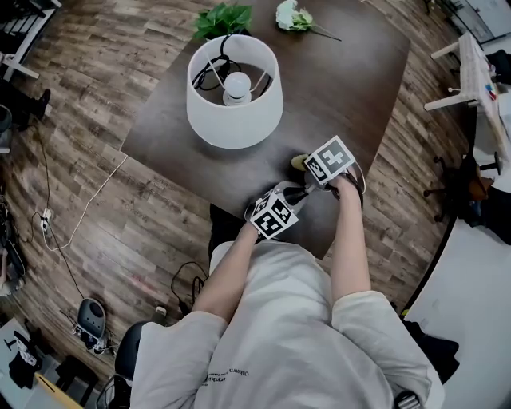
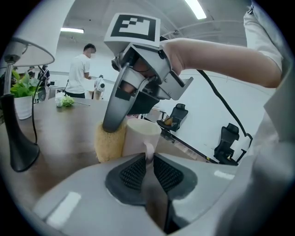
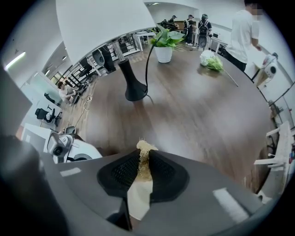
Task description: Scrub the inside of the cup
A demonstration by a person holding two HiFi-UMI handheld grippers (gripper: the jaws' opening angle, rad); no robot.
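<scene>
Dark wooden worktop (image 1: 343,96) beneath. Left tool (image 2: 148,157) pinches the handle of the cream ceramic cup (image 2: 138,136) (rigid, breakable, we judge); right tool (image 3: 144,156) clamps a soft tan fibrous sponge (image 3: 145,146).

We get bright, even light from ceiling strips (image 2: 197,9), with only soft shadows on the worktop (image 1: 351,96). Both gripper views bulge and go black at their round edges. The left hand-held gripper (image 2: 148,159) looks soft up close, and the far room is hazy.
</scene>
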